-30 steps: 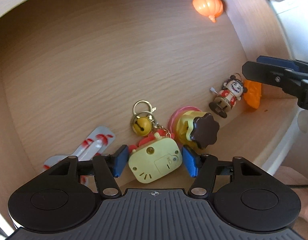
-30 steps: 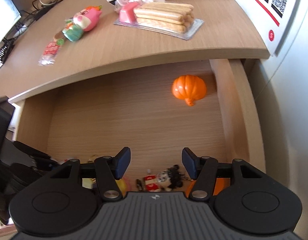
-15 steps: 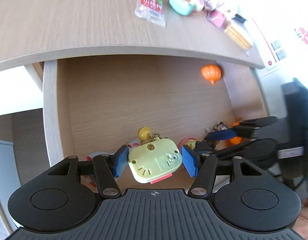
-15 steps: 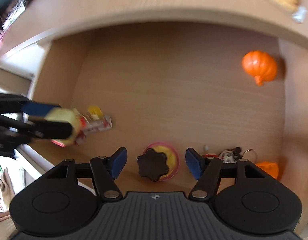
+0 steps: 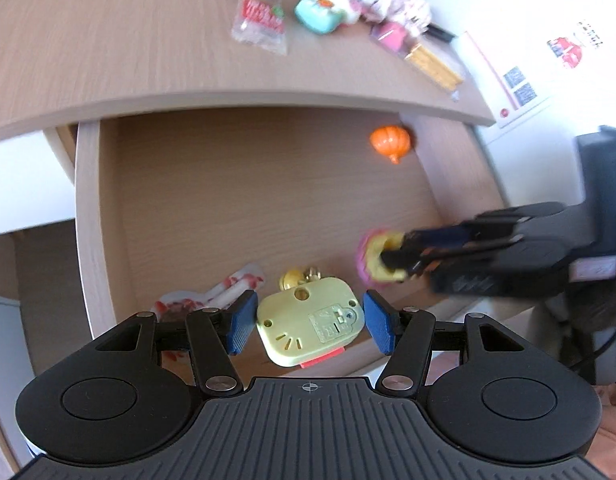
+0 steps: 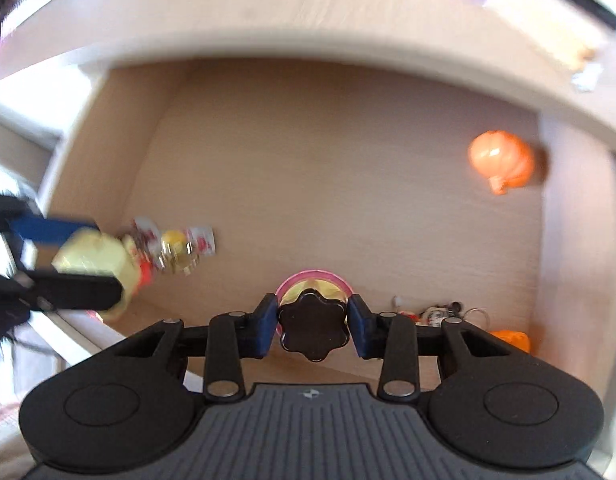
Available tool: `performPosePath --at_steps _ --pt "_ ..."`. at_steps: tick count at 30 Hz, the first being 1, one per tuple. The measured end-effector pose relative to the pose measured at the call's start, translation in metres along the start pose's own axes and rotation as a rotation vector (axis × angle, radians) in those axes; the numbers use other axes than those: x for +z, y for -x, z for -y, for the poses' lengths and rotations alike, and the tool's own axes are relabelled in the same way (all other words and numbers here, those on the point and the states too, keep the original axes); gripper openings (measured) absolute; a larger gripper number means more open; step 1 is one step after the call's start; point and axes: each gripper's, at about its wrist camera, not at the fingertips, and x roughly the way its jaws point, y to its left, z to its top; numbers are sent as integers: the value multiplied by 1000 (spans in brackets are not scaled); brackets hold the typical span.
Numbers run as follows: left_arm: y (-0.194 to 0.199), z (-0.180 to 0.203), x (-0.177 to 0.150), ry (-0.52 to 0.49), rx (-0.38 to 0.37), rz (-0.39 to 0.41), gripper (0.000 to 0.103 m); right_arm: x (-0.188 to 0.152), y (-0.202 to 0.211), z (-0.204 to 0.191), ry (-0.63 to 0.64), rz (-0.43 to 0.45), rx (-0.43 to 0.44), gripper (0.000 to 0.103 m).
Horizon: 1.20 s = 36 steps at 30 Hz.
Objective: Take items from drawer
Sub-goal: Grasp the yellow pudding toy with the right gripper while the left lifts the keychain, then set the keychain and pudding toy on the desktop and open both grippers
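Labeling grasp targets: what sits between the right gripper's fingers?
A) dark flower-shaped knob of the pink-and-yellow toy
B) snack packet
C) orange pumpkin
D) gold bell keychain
A: in the right wrist view the right gripper has its jaws closing around the dark flower-shaped knob; the orange pumpkin lies far off by the drawer's right wall.

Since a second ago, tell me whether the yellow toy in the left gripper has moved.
Yes. The yellow toy, held in the left gripper, has risen off the drawer floor, dangling its gold bell above the candy wrapper.
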Motion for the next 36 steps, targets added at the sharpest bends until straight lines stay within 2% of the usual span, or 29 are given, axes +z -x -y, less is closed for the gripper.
performPosePath --at_steps 2,4,10,12,14,16,19,23,27,31,33,36 --pt "13 5 5 -13 -18 34 63 4 30 9 -56 86 18 37" --pt "35 11 19 -32 -39 102 63 10 67 19 -102 186 43 37" --pt "114 26 81 -82 -31 399 63 35 181 38 -156 544 20 37" --pt "120 27 104 -63 -13 464 63 49 207 50 -168 621 -6 37" --pt "118 20 125 -21 0 505 63 59 212 57 -177 663 -43 37" --pt "102 9 142 28 35 519 63 70 213 65 -202 664 -46 37" --pt "67 -11 153 57 97 482 63 78 195 71 -208 634 -49 37" --pt "28 -40 150 91 124 393 63 85 156 85 -233 545 -38 37" --pt "0 -49 146 83 158 367 63 87 126 90 -236 487 -39 37" --pt "-8 -50 137 56 178 400 63 88 116 100 -244 470 -66 37" --pt "-4 -46 132 42 210 444 63 87 113 101 -235 475 -119 37" --pt "10 -45 128 43 186 534 60 95 102 99 -181 485 -226 37"
